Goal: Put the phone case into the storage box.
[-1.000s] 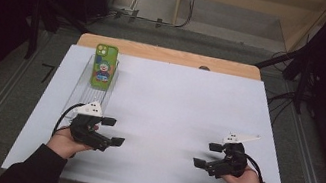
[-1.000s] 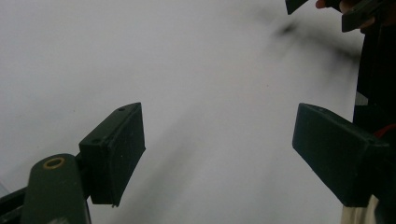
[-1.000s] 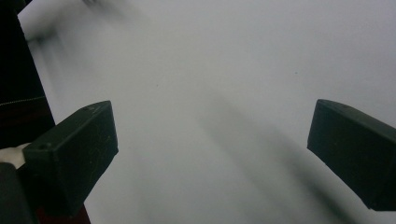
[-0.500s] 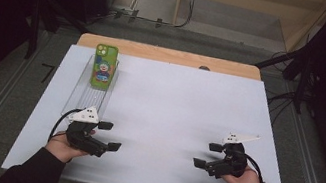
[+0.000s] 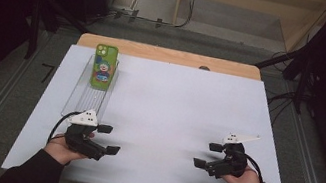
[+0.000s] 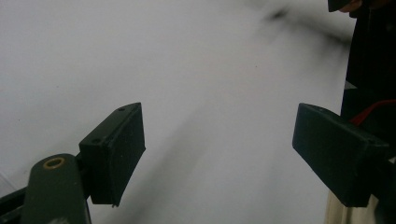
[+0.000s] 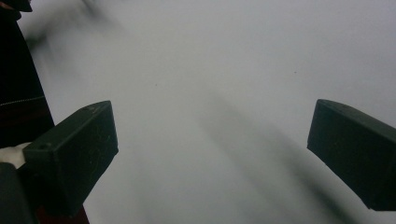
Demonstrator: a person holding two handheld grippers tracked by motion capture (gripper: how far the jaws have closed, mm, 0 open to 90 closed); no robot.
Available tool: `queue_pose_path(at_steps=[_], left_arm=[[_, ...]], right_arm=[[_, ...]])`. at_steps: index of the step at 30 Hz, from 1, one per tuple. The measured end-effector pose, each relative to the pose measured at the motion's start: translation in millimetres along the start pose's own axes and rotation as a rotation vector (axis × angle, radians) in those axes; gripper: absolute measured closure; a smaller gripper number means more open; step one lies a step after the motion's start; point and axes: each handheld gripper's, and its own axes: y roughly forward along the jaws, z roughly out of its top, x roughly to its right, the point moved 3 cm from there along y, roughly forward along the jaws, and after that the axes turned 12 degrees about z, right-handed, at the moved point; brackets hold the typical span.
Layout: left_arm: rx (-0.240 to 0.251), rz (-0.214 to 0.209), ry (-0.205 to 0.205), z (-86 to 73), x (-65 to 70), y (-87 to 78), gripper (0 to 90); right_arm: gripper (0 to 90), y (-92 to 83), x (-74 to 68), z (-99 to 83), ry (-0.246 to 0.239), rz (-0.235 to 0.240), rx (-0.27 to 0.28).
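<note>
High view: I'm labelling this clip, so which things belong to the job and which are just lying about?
Job:
green phone case
clear tray under it
left gripper, open
right gripper, open

Lying about:
white sheet
wooden table edge

Both hands low near the person's edge; left gripper (image 5: pixel 108 139) jaws spread wide, nothing between them; right gripper (image 5: pixel 207 155) same deal, jaws apart, pointing inward.

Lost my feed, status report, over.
Left claw open, empty. Right claw open, empty. Phone in clear tray, far left. Nothing between.
</note>
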Motion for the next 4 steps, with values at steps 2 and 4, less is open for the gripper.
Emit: queue_pose_path(at_steps=[2, 4], left_arm=[[0.001, 0.003, 0.003, 0.1, -0.1, -0.2, 17.7], [0.001, 0.002, 0.002, 0.1, -0.2, -0.4, 17.7]], right_arm=[[0.4, 0.2, 0.4, -0.2, -0.003, -0.003, 0.001], [0.4, 0.2, 1.5, -0.5, -0.009, -0.015, 0.003]])
